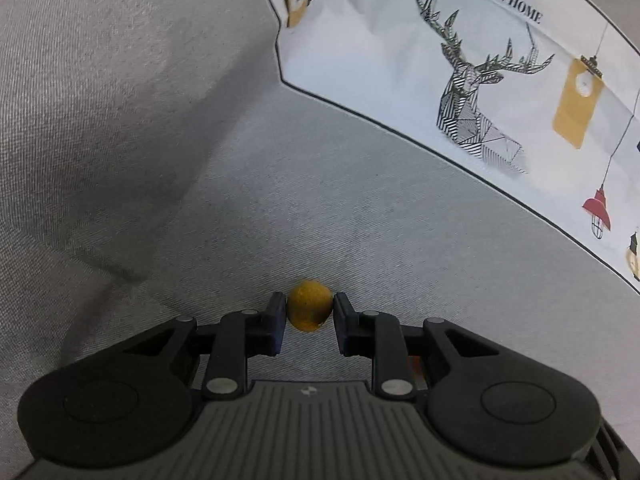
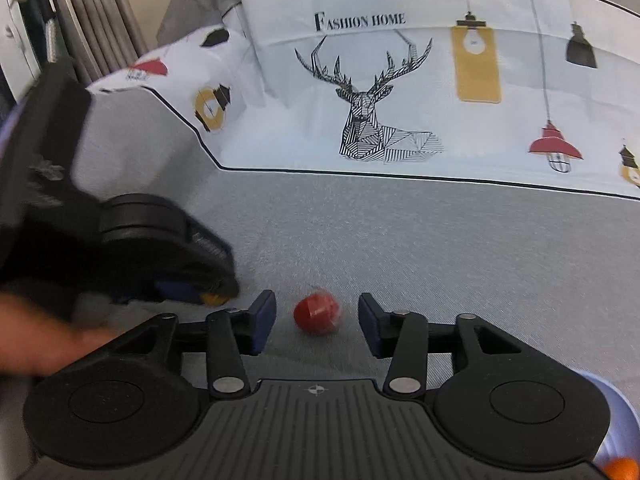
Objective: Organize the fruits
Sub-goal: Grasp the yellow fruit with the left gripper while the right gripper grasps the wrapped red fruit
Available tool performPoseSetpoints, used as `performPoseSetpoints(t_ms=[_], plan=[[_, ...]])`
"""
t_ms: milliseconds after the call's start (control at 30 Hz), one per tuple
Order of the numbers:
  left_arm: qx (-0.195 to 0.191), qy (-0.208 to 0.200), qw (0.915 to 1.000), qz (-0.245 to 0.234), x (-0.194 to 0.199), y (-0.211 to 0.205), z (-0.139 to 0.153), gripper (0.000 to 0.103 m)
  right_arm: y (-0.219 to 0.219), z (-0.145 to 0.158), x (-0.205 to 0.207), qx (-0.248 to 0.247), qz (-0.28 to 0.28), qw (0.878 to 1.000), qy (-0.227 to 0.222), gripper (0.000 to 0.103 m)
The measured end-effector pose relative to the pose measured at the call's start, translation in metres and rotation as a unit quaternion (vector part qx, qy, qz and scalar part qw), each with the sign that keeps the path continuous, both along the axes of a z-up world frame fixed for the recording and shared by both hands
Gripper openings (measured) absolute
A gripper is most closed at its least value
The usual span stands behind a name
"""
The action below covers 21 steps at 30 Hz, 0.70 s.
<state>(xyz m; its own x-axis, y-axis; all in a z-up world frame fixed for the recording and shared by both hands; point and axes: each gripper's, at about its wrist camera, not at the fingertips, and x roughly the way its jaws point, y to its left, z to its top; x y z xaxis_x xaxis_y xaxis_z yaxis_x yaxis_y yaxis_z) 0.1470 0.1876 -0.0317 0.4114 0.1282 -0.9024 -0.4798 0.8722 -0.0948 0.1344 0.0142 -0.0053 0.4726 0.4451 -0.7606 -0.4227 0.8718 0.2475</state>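
Note:
In the left wrist view my left gripper (image 1: 310, 312) is shut on a small yellow fruit (image 1: 309, 306), held between both pads over the grey cloth. In the right wrist view my right gripper (image 2: 317, 320) is open, its pads on either side of a small red fruit (image 2: 318, 311) that lies on the grey cloth without touching them. The left gripper (image 2: 208, 294) shows blurred at the left of that view, with a bit of the yellow fruit (image 2: 211, 299) in it.
A white cloth panel (image 2: 400, 92) printed with a deer, lamps and "FASHION HOME" lies beyond the fruits. A pale blue bowl rim (image 2: 616, 408) with something orange (image 2: 622, 470) inside is at the bottom right corner. Grey pipes (image 2: 92, 12) stand at the far left.

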Motion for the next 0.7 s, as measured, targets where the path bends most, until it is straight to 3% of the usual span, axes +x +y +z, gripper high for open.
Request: performPoseSetpoints(t_ms=[333,367,400,433,567,700], plan=[[-0.004,0.002,1.0,0.0,0.002,0.003,0.001,0.028,0.013,-0.029,0.021,-0.028,0.017,0.999,0.024,0.055],[-0.003,0.002,1.0,0.0,0.002,0.003,0.001,0.028,0.015,-0.031,0.021,-0.034,0.021,0.999,0.026,0.053],[-0.003,0.002,1.0,0.0,0.002,0.003,0.001,0.028,0.016,-0.032,0.021,-0.046,0.025,0.998,0.026,0.041],[-0.003,0.0,1.0,-0.001,0.002,0.003,0.001,0.028,0.015,-0.033,0.02,-0.049,0.028,0.998,0.026,0.036],[-0.005,-0.016,0.9999,0.002,-0.004,0.006,0.008,0.028,0.011,-0.028,0.02,-0.033,0.025,0.999,0.025,0.033],[-0.006,-0.042,0.9991,0.0,-0.019,0.004,0.021,0.028,-0.005,-0.002,0.014,-0.01,0.009,1.0,-0.002,0.033]])
